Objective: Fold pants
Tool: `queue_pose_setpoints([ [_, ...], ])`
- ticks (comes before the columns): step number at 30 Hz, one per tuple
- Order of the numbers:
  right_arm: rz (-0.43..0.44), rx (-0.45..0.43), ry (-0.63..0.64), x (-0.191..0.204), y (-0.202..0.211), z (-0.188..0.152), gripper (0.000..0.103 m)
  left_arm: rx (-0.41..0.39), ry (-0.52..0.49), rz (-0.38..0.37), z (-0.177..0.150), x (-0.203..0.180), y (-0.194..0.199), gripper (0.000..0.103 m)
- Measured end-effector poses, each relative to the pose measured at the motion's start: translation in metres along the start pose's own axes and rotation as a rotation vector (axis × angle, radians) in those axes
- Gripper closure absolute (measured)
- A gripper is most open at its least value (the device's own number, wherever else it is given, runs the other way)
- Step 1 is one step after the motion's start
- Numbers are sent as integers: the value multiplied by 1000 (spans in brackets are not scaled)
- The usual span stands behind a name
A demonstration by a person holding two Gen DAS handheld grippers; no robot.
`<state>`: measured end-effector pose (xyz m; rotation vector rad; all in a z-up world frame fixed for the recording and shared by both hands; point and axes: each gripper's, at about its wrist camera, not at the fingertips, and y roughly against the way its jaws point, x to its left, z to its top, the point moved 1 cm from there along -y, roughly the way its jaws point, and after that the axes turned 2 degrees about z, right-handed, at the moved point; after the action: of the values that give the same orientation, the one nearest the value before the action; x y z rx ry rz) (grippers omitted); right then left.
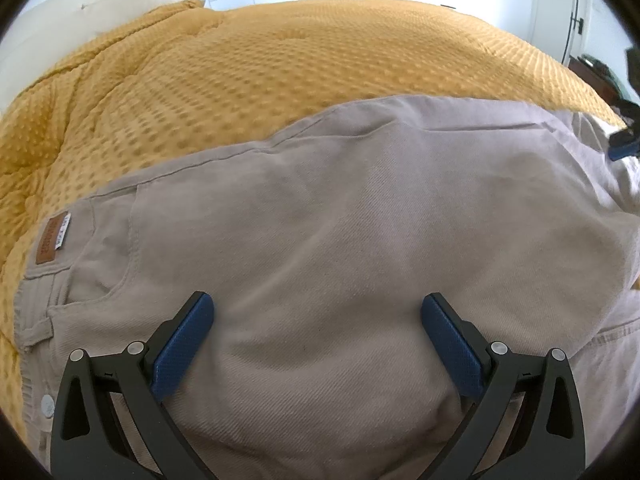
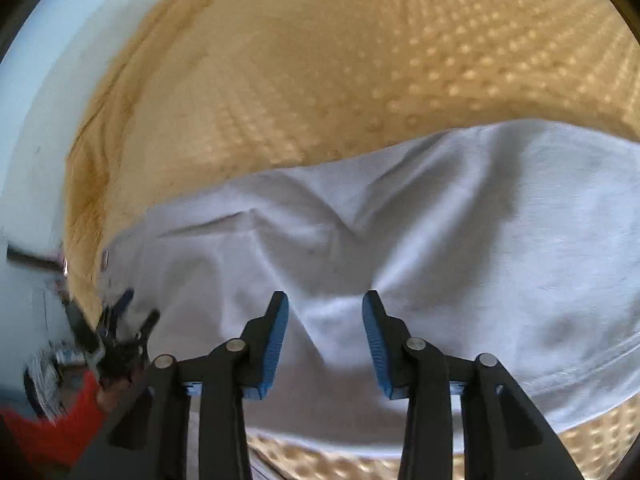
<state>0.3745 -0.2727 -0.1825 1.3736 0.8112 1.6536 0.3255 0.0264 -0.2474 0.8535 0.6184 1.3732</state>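
Light beige pants [image 1: 360,240] lie flat on a mustard bedspread [image 1: 240,72]. The waistband with a brown leather patch [image 1: 47,242] is at the left. My left gripper [image 1: 316,312] is open wide just above the seat of the pants, holding nothing. In the right wrist view the pants [image 2: 440,220] look pale grey and wrinkled. My right gripper [image 2: 325,312] is open above a crease in the fabric, holding nothing. The left gripper [image 2: 128,320] shows at the left edge of that view. The right gripper's blue tip [image 1: 622,148] shows at the right edge of the left wrist view.
A white pillow [image 1: 100,4] lies at the head of the bed, far left. A white door and wall [image 1: 560,8] stand beyond the bed at the right. The bedspread [image 2: 360,60] extends beyond the pants. A person's red sleeve [image 2: 52,428] shows at lower left.
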Motion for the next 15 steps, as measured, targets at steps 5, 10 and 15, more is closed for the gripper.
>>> queue_pose_setpoints([
  [5, -169, -40, -198, -95, 19, -28, 103, -3, 3, -3, 0, 1, 0, 0],
  [10, -418, -205, -345, -148, 81, -52, 98, -9, 2, -1, -1, 0, 0, 0],
  [15, -83, -246, -286, -70, 73, -50, 80, 0, 19, -27, 1, 4, 3, 1],
])
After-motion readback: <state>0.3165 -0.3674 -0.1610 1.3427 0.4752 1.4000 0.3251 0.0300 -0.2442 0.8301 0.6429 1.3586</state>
